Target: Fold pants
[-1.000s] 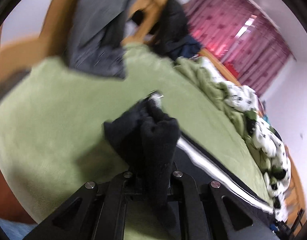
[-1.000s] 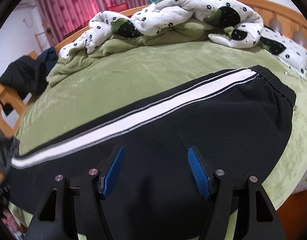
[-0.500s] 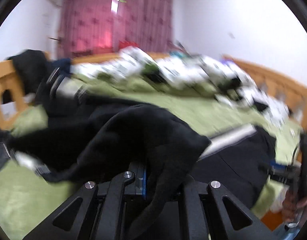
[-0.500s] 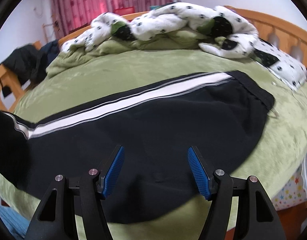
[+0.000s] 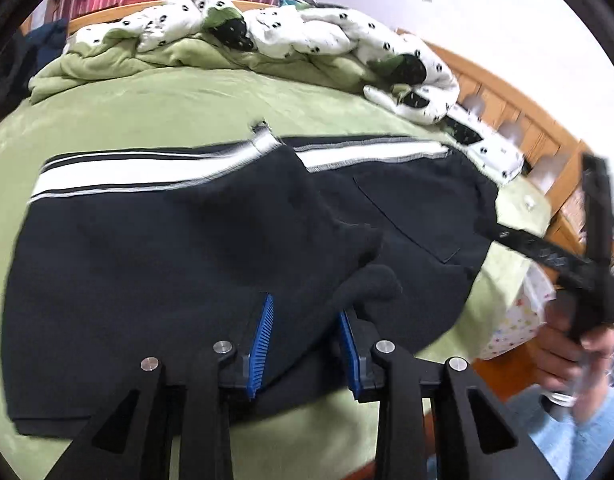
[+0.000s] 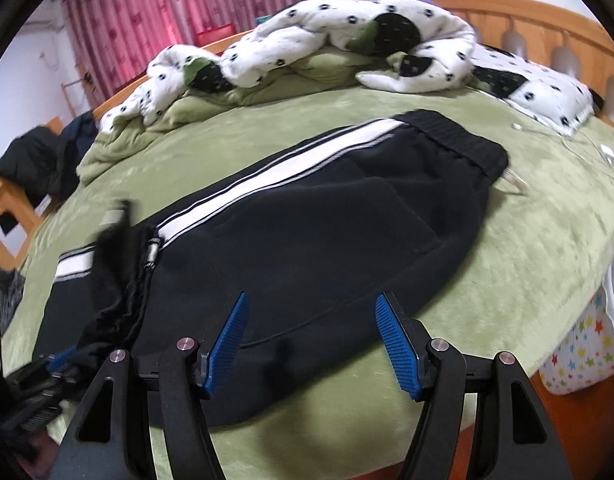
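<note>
My left tool [image 5: 305,338]: jaws just been opening, part-open now, black cuff fabric between blue pads [image 5: 262,342], pads not pressing on it. My right tool [image 6: 311,340]: jaws wide, nothing gripped, hovers over near edge of pants [image 6: 307,240]. Pants lie flat on green bed [image 6: 527,240], leg end folded over toward waistband, white side stripe along far edge. Spotted quilt [image 6: 327,36] bunched at far side. Hand [image 5: 563,344] at right holds right tool's handle.
</note>
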